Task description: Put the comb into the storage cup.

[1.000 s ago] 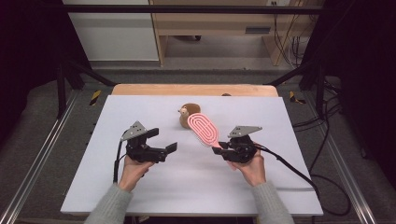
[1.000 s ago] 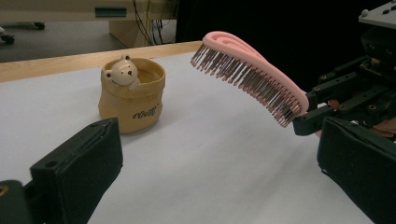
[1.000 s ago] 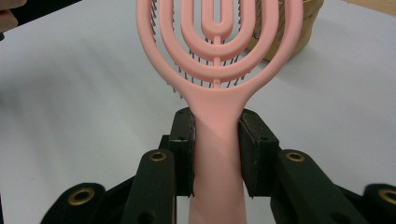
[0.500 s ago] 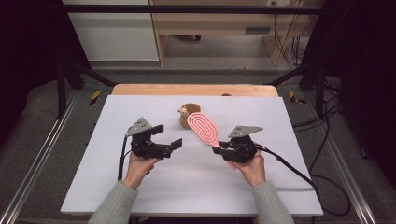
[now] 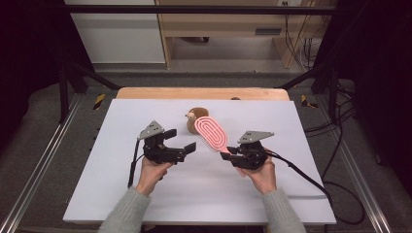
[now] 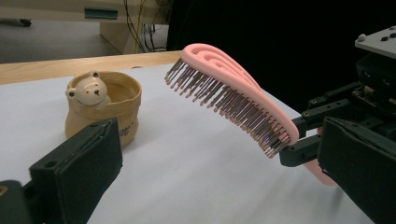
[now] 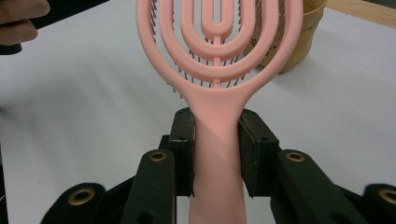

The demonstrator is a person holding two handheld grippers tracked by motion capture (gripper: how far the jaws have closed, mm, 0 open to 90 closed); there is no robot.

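White board [image 5: 204, 194] covers the table in front of you, with a wooden edge at its far side and dark floor around it. Your right gripper [image 5: 232, 155] sits right of the centre in the high view, and its two jaws are pressed on the handle of the pink hairbrush [image 5: 211, 133]. In the right gripper view the black pads [image 7: 184, 149] clamp the handle from both sides, and the oval head of the brush rises to the top of the frame. In the high view the brush points up and to the left, toward the middle of the board. In the left gripper view it is lifted off the board, with its bristles facing down and toward your left gripper.

Your left gripper [image 5: 182, 141] is left of the centre in the high view. Its jaws are spread apart with nothing between them, and they point to the right, toward the brush.

Just behind the brush head, near the far edge of the board, stands a small tan cup with a bear figure [image 6: 105, 109]. It is upright and apart from both grippers.
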